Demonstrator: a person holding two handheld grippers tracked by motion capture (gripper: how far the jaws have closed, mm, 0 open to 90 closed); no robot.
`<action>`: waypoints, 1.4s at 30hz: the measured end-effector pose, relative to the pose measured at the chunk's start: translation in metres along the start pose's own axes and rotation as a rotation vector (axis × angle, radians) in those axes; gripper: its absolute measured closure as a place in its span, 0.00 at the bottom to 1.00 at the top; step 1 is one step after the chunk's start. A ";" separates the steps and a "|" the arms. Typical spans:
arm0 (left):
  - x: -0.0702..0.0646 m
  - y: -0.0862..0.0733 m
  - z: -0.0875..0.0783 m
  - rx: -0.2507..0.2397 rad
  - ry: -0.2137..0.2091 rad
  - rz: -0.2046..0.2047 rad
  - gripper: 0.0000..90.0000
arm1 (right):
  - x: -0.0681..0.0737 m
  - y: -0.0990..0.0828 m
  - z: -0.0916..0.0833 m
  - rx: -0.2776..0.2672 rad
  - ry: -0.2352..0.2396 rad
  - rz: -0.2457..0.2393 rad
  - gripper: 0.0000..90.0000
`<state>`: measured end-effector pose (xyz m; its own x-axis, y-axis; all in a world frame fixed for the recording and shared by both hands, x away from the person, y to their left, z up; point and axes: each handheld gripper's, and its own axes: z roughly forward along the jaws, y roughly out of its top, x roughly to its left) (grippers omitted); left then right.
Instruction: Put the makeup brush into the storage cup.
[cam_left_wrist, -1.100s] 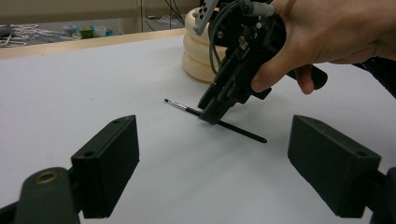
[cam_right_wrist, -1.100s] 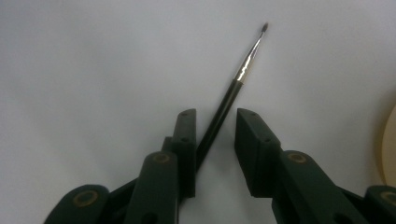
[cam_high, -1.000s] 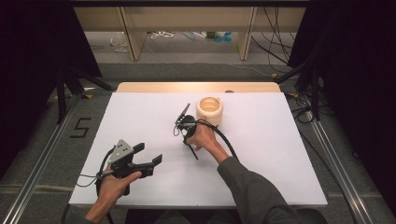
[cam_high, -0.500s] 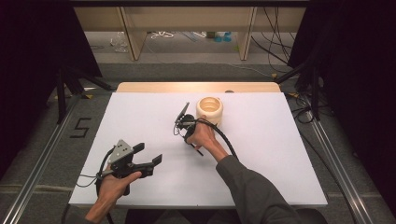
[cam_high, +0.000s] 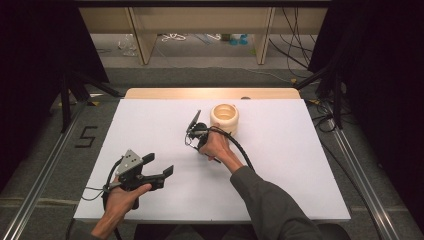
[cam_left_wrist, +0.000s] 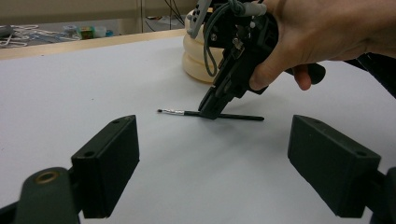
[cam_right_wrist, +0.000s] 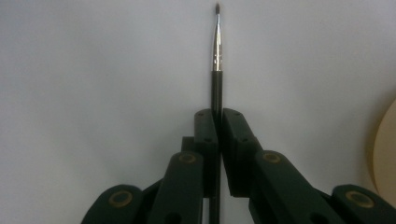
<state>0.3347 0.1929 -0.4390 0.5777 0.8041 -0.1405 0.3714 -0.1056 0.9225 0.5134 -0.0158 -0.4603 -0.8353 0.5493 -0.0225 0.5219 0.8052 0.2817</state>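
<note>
The right gripper (cam_right_wrist: 218, 116), its jaws having just been closing, is pinching a thin brush (cam_right_wrist: 217, 51) lying on the white table (cam_high: 300, 165) beside a cream jar (cam_high: 224, 118). The left gripper (cam_left_wrist: 224, 154) is hovering nearby, spread wide and holding nothing.

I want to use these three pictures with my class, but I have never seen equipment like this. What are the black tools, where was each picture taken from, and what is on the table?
A person holds a two-jaw gripper in each hand. The high view looks down on the white table; the other two cameras ride on the grippers. A thin brush lies on the table beside a cream ribbed cup. The right gripper has just closed its jaws on the brush handle. The left gripper is open and holds nothing.
</note>
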 end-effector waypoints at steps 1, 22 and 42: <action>0.000 0.000 0.000 -0.001 0.000 -0.001 0.18 | 0.000 0.000 0.000 0.001 0.001 0.001 0.95; 0.000 0.000 0.001 0.001 0.000 -0.003 0.18 | -0.007 -0.006 -0.035 -0.201 0.064 0.012 0.95; 0.001 0.000 0.001 -0.001 -0.001 -0.004 0.18 | -0.023 -0.018 -0.069 -0.514 0.111 0.063 0.95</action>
<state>0.3355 0.1933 -0.4395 0.5768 0.8041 -0.1440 0.3730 -0.1024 0.9222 0.5116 -0.0588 -0.3984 -0.8331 0.5433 0.1035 0.4425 0.5426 0.7140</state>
